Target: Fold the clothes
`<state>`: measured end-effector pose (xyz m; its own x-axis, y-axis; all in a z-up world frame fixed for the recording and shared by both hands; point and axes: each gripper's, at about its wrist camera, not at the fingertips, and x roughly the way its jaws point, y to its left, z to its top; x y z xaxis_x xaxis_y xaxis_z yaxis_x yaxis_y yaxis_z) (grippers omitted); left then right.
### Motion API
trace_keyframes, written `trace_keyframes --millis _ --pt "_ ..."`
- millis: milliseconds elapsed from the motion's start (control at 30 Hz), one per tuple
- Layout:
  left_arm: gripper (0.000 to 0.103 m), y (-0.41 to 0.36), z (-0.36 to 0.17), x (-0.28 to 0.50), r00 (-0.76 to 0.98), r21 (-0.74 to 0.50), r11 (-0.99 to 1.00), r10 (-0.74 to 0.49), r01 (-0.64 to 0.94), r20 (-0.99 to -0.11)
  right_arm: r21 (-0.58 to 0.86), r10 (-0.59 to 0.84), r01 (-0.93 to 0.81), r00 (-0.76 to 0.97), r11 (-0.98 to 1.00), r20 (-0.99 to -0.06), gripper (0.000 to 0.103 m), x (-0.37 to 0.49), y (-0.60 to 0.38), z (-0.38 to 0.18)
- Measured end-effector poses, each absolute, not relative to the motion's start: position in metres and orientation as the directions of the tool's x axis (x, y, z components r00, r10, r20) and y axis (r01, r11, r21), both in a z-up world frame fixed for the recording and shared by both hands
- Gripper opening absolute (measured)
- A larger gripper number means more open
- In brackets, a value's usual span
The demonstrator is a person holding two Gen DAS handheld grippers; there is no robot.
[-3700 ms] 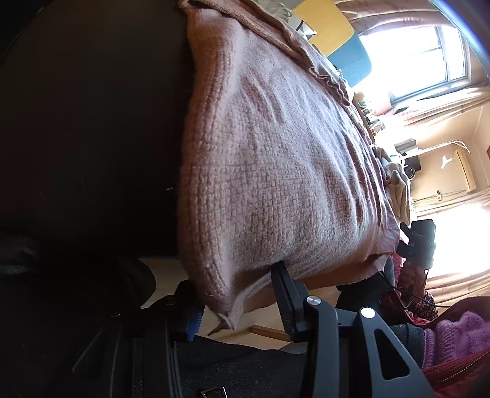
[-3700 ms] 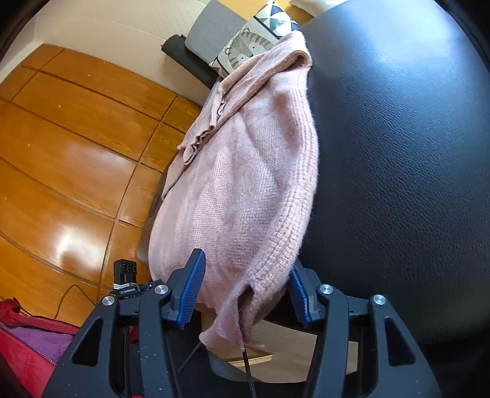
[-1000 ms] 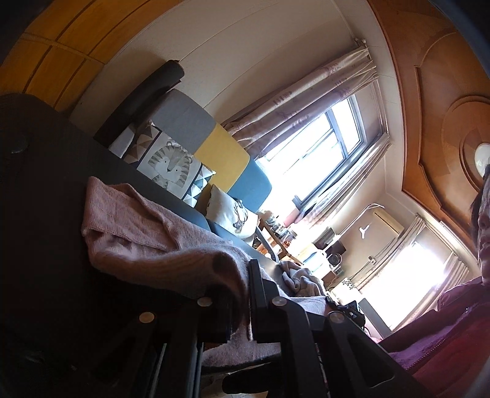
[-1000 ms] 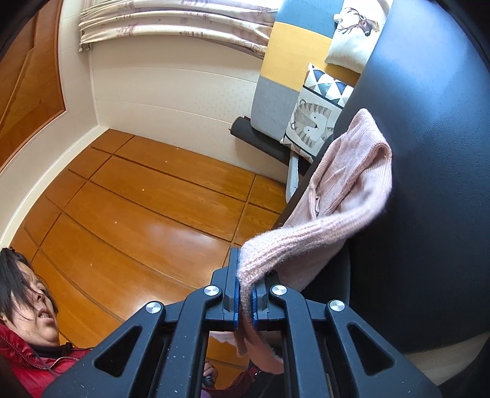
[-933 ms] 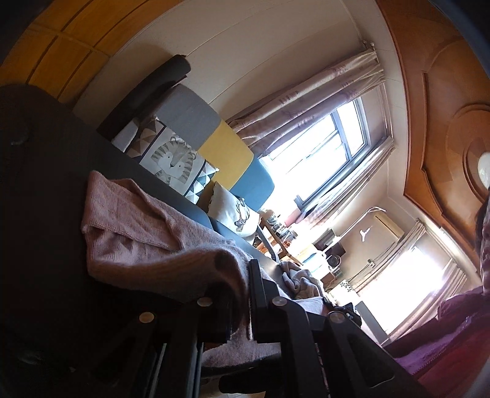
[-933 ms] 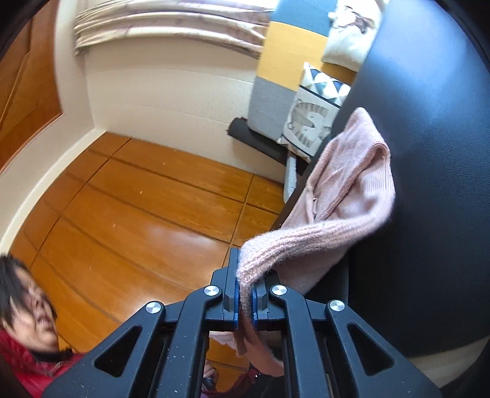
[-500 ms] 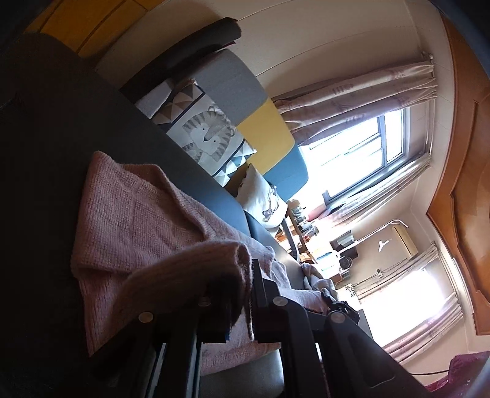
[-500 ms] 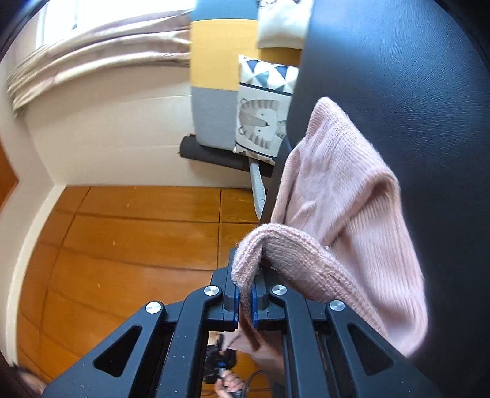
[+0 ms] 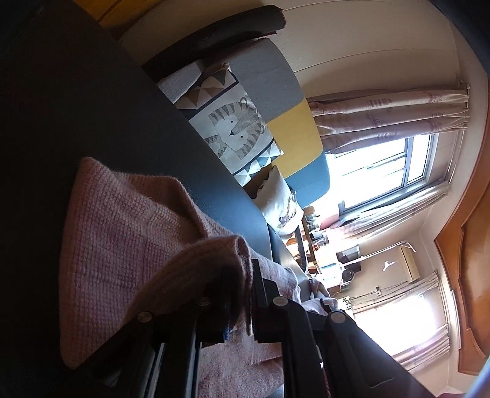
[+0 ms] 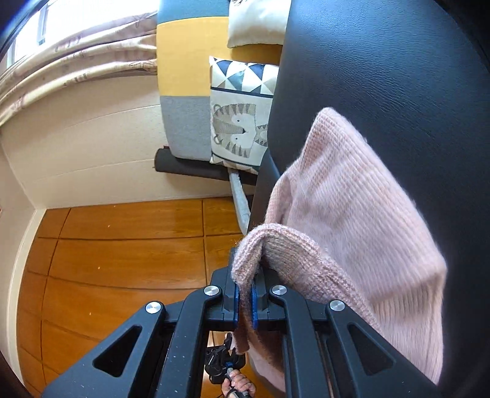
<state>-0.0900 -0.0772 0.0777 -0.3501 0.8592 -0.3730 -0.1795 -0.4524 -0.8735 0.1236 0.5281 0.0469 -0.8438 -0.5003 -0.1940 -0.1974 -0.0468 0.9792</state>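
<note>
While both grippers stay clamped on the hem, the left gripper [image 9: 245, 294] and right gripper [image 10: 243, 298] have carried the pink sweater [image 10: 352, 214] forward over itself on the black tabletop [image 10: 398, 61], so the first fold looks nearly laid.

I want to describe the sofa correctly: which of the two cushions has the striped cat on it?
The cushion with blue and grey triangles along its edges, nearest the sofa's grey end. The other cushion, further along, is plain cream in the right wrist view.
</note>
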Motion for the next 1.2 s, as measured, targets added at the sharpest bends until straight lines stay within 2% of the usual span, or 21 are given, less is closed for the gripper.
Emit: trace_keyframes --millis 133,233,300,367,467,633,733,833,900,933,967,1100,1200 --pt "0.009 -0.063 0.043 -0.108 -0.272 -0.855 -0.514 0.835 -0.07 -0.479 0.959 -0.507 -0.277 -0.819 -0.062 -0.269 0.011 0.103 0.528 0.028" --pt "0.012 -0.06 0.034 -0.104 -0.267 -0.867 -0.495 0.845 -0.064 -0.463 0.958 -0.53 -0.275 -0.803 -0.078 -0.274 0.013 0.101 0.526 0.023" --pt "0.014 -0.063 0.035 -0.1 -0.27 -0.889 -0.454 0.866 -0.066 -0.422 0.963 -0.543 -0.25 -0.796 -0.105 -0.266 0.023 0.103 0.525 0.028" --pt "0.015 -0.066 0.036 -0.097 -0.261 -0.91 -0.412 0.885 -0.056 -0.385 0.964 -0.556 -0.231 -0.788 -0.128 -0.263 0.042 0.107 0.525 0.035" --pt "0.016 -0.069 0.038 -0.089 -0.242 -0.925 -0.377 0.903 -0.052 -0.354 0.956 -0.584 -0.22 -0.757 -0.194 -0.292 0.057 0.11 0.521 0.048" --pt "0.02 -0.065 0.045 -0.072 -0.186 -0.941 -0.331 0.931 -0.068 -0.314 0.932 -0.626 -0.184 -0.698 -0.313 -0.348 0.057 0.115 0.506 0.061" --pt "0.02 -0.053 0.047 -0.066 -0.135 -0.933 -0.352 0.931 -0.081 -0.339 0.939 -0.668 -0.157 -0.667 -0.306 -0.33 0.057 0.112 0.496 0.059" --pt "0.02 -0.039 0.047 -0.063 -0.089 -0.911 -0.401 0.915 -0.099 -0.394 0.922 -0.69 -0.14 -0.625 -0.362 -0.366 0.057 0.105 0.486 0.063" --pt "0.02 -0.031 0.047 -0.065 -0.065 -0.902 -0.419 0.908 -0.107 -0.415 0.895 -0.692 -0.114 -0.594 -0.431 -0.409 0.039 0.098 0.478 0.07" --pt "0.02 -0.028 0.048 -0.066 -0.054 -0.898 -0.426 0.905 -0.111 -0.422 0.885 -0.698 -0.103 -0.577 -0.454 -0.425 0.019 0.094 0.476 0.073" --pt "0.02 -0.025 0.052 -0.069 -0.055 -0.906 -0.408 0.913 -0.116 -0.405 0.878 -0.705 -0.093 -0.559 -0.469 -0.436 0.014 0.09 0.473 0.076" --pt "0.019 -0.023 0.069 -0.091 -0.12 -0.924 -0.363 0.929 -0.119 -0.35 0.881 -0.7 -0.097 -0.57 -0.462 -0.43 0.014 0.074 0.479 0.085" --pt "0.019 -0.03 0.075 -0.116 -0.2 -0.941 -0.33 0.93 -0.079 -0.31 0.92 -0.69 -0.118 -0.628 -0.373 -0.36 0.014 0.059 0.495 0.084"
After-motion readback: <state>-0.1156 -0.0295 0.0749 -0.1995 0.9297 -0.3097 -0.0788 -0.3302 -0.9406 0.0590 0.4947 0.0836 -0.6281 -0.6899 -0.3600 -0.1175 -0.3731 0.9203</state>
